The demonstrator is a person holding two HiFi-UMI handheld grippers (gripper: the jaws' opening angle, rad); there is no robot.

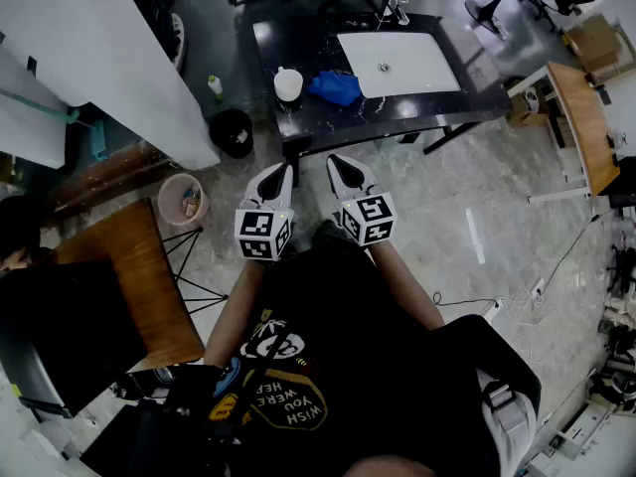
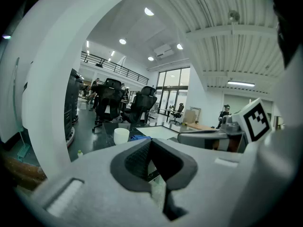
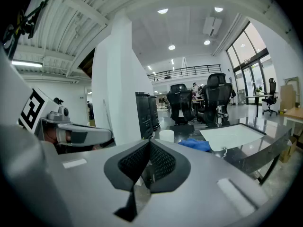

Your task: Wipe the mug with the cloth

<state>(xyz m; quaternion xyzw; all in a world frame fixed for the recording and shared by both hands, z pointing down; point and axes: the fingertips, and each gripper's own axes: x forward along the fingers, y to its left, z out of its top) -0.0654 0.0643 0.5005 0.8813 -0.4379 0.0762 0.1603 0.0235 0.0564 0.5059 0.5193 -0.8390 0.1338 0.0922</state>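
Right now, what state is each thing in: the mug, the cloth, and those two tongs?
Mug: upright on the black table, not held.
Cloth: crumpled beside the mug, not held.
Left tongs: shut, empty.
Right tongs: shut, empty.

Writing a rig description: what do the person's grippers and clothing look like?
The left gripper and right gripper are white, with black textured pads and a cube of black-and-white square markers each. The black T-shirt bears yellow print.

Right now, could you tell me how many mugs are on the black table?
1. The white mug stands near the left end of the black table, just left of the blue cloth. Little of the tabletop is hidden.
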